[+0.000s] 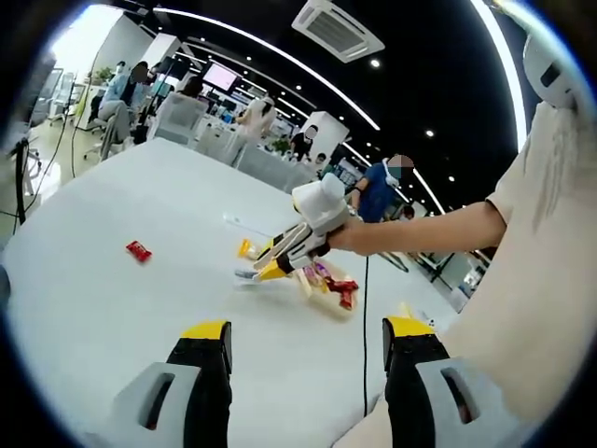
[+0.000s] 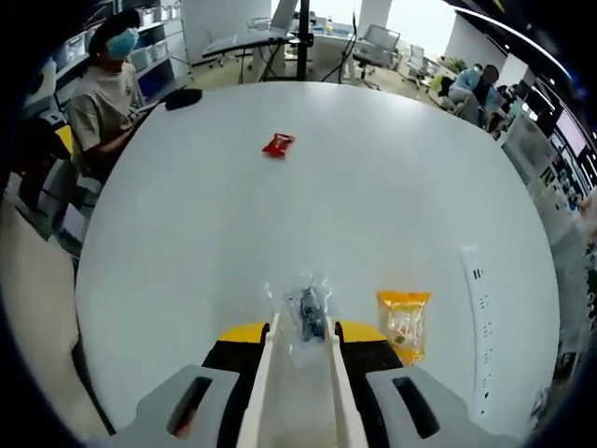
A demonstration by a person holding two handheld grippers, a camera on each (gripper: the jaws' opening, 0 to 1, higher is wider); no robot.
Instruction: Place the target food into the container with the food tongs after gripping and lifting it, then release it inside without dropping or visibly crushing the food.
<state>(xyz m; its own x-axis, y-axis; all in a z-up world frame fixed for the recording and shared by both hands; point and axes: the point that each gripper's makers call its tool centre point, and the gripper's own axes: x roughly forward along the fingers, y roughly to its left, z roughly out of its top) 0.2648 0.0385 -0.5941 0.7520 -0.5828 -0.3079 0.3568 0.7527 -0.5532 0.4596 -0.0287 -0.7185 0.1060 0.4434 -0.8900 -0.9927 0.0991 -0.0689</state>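
Between my right gripper's (image 2: pixel 300 359) white plastic tongs (image 2: pixel 298 373) lies a clear crinkly food packet (image 2: pixel 308 313) on the white bench (image 2: pixel 280 224); tongs slightly parted, touching it, grip unconfirmed. Judged light, slippery, crushable: grip mid-body.

Table (image 2: pixel 280 224): smooth, matt white surface. Red packet (image 2: pixel 278 144): glossy wrapper. Orange packet (image 2: pixel 404 323): shiny plastic film, partly see-through. Clear packet (image 2: pixel 308 313): transparent, crinkled plastic. Food tongs (image 2: pixel 297 387): pale, smooth plastic-looking arms. Right gripper (image 2: pixel 298 345): matt black jaws, yellow tips, grey plastic housing.
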